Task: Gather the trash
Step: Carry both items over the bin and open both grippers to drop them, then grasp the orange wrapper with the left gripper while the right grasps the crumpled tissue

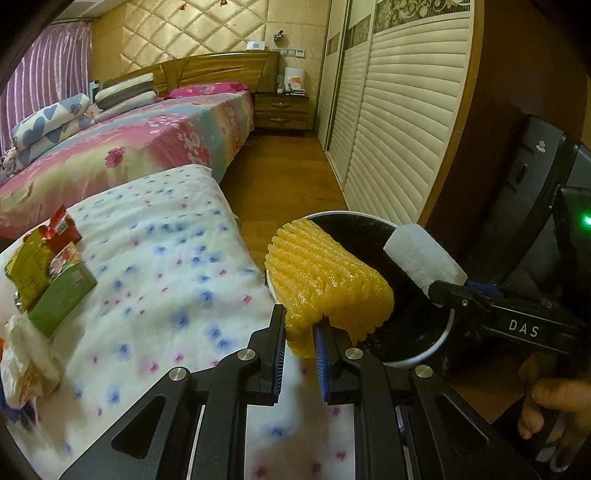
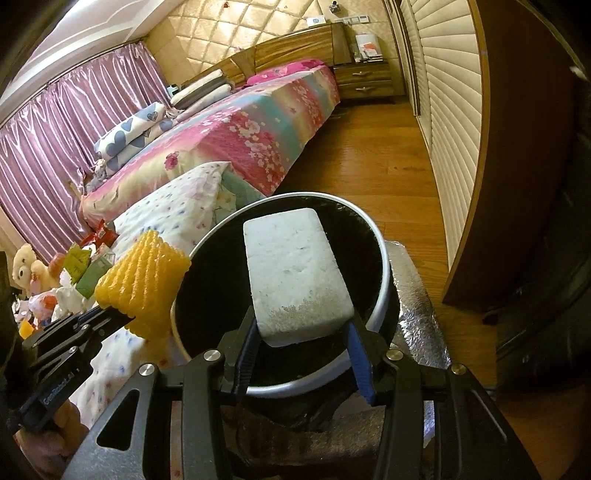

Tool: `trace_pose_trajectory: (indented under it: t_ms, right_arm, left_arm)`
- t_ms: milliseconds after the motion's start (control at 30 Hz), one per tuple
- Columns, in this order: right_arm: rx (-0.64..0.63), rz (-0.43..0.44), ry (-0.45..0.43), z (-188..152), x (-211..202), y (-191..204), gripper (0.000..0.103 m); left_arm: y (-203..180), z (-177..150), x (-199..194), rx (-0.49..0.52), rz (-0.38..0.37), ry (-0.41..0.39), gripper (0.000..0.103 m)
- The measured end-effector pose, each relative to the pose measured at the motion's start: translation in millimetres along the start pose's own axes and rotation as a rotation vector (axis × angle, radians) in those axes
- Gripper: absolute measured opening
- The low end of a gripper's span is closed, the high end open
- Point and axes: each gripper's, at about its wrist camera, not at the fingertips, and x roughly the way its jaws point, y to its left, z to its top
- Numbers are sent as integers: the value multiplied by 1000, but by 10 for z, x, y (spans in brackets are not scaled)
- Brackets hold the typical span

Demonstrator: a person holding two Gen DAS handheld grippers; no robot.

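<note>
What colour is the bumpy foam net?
Yellow-orange foam net, clearest in the left wrist view.

- We see a bedroom with a wooden plank floor [image 1: 284, 173].
- A bed [image 1: 147, 140] under a pink floral cover fills the left, its wooden headboard [image 1: 218, 70] against a padded, diamond-quilted wall [image 1: 177, 33].
- Shiny purple curtains [image 2: 70, 118] hang along the far left side.
- A wooden nightstand [image 1: 282, 110] stands beside the headboard, next to a cream louvred wardrobe [image 1: 399, 122].
</note>
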Motion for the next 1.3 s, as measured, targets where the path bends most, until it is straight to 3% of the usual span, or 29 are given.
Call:
trace_pose_trajectory:
  t_ms: [433,533,600,633,667,700,833,1000,1300]
  right_arm:
    - [-7,-8,19,161,114,-91,49]
    - [-3,-10,22,188,128,-111,51]
    - [7,-8,25,195,128,-126,56]
    - [13,-6,25,198,124,-137,60]
    - [19,-5,22,197,115,-141,67]
    - [22,-4,17,193,99,-145,71]
    - [32,-2,-4,161,28,-116,72]
    - [35,21,-52,82,-104,11,84]
    - [17,104,-80,-184,-176,455,86]
  left_arm:
    - [-145,176,291,19,-12,37,15]
    - [-161,181,296,29,-7,36,24]
    - [-160,166,285,31,3,33,36]
    - [-157,150,267,28,7,31,48]
    - [-145,129,234,21,14,22,54]
    - [-132,118,209,17,14,15,55]
    - [-64,27,89,-1,24,9,56]
    - [113,-185,-179,-60,37,-13,61]
    - [436,-602,-707,-150,74,-48,64]
